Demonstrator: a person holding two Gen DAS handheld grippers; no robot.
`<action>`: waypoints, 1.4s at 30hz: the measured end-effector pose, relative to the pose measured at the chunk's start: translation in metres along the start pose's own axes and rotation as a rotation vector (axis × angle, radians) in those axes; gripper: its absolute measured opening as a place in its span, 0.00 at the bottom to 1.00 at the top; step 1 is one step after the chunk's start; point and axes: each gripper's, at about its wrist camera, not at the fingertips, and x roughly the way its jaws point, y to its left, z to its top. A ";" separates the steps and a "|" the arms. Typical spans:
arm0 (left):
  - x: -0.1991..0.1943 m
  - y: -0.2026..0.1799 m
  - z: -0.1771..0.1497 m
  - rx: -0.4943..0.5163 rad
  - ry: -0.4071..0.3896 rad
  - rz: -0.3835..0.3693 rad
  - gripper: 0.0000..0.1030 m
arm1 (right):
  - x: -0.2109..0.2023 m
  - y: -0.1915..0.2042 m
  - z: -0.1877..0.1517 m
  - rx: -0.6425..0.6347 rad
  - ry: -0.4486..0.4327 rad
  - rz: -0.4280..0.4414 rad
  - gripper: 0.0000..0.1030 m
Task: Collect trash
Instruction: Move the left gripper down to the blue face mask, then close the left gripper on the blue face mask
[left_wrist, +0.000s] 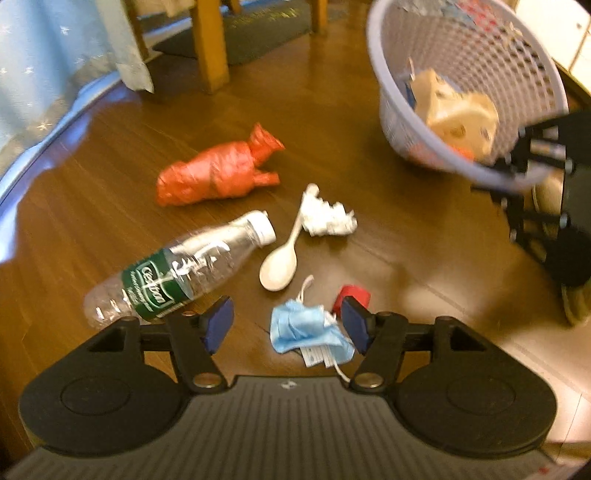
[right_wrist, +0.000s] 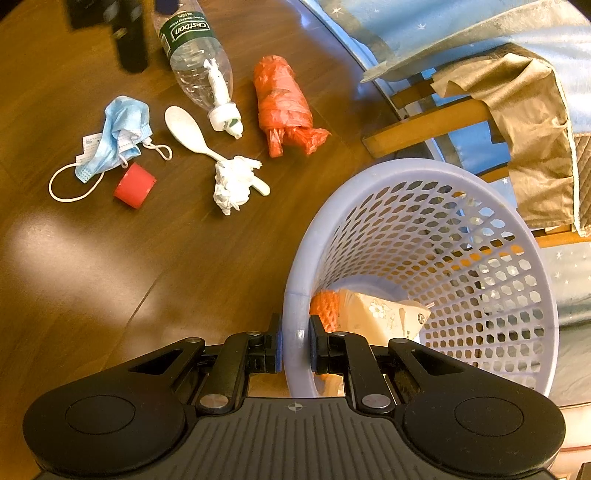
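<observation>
Trash on the floor (left_wrist: 388, 236), six pieces, lying close together ahead of the left tongs (left_wrist: 288, 325). Jaws standing wide, nothing between them, poised over the blue mask (left_wrist: 303, 328); red cap (left_wrist: 356, 293) just beside the right pad, partly hidden. Further out: spoon (left_wrist: 279, 258), paper wad (left_wrist: 327, 216) lying on its handle, bottle (left_wrist: 177, 273) to the left, orange bag (left_wrist: 218, 173) beyond. Right tongs (right_wrist: 295, 347) narrow, clamped on the basket (right_wrist: 295, 321) rim, basket tipped toward the litter, a wrapper (right_wrist: 384, 314) and something orange already inside.

Likely step: picking up the mask. Best done by dropping straight down, centring the crumpled middle between the pads, keeping the cap outside the jaw. Closing low to the floor, so thin fabric is caught and not merely brushed. Minding the loose ear loop (right_wrist: 74, 184), apt to drag or snag the cap. Holding the basket steady and near for a short carry.
</observation>
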 end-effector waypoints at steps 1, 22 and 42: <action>0.003 -0.001 -0.002 0.017 0.009 -0.001 0.58 | 0.001 0.000 0.000 -0.002 -0.001 -0.001 0.10; 0.066 -0.026 -0.014 0.344 0.050 -0.034 0.58 | 0.010 -0.004 -0.001 -0.007 0.014 -0.013 0.10; 0.083 -0.023 -0.025 0.384 0.107 -0.029 0.26 | 0.010 -0.002 0.001 -0.005 0.014 -0.013 0.10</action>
